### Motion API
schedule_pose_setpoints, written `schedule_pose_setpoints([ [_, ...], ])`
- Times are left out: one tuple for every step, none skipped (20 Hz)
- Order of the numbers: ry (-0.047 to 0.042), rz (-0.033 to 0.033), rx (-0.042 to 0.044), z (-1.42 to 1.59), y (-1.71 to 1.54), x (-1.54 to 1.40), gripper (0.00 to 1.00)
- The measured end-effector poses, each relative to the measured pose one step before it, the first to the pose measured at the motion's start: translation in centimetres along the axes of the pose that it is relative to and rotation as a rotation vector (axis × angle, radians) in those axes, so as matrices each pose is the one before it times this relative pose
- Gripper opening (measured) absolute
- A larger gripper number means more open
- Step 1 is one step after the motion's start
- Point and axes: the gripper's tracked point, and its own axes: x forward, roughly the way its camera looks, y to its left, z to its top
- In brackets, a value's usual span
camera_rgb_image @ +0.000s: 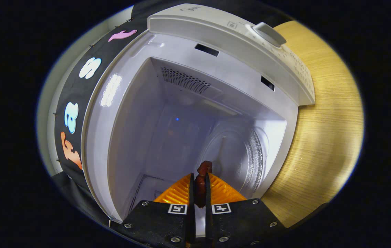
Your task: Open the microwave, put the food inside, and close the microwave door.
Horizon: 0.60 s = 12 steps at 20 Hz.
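My gripper (199,182): two fingers side by side with a narrow slot between them. Each finger's outer face is ribbed with fine parallel ridges and tapers toward the tip. Behind them sit two black base blocks with a matte, slightly grainy surface, one per finger. Each block carries a small square black-and-white marker at its inner front corner. Round silver screw heads are set along the blocks' edges, several showing on each block.
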Motion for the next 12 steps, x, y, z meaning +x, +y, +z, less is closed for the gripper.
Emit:
schedule_pose_setpoints([
  [0.00194,-0.04386,-0.02511,-0.280,-0.800,0.477,0.13],
  [0.01877,-0.04150,-0.02991,-0.709,-0.883,0.699,0.20],
  [0.00793,0.01647,0.00410,-0.146,0.384,-0.073,0.26],
  [0.00410,0.01150,0.00400,0.577,0.489,-0.589,0.40],
  [-0.00733,0.00370,-0.01115,0.141,0.273,-0.270,0.46],
  [-0.00142,0.00115,-0.01294,-0.076,0.123,-0.339,0.60],
  [0.00353,0.00996,-0.01127,-0.082,0.184,-0.895,0.66],
  [0.00586,0.00497,-0.01376,-0.003,0.151,-0.480,0.79],
  [0.00330,-0.00277,-0.01675,-0.158,0.036,-0.766,0.88],
  [0.00497,0.00117,-0.01578,-0.107,0.022,-0.849,0.96],
  [0.00479,-0.00067,-0.01577,-0.335,0.115,-1.152,0.97],
  [-0.00161,-0.00322,-0.01986,-0.047,-0.067,-1.153,0.97],
])
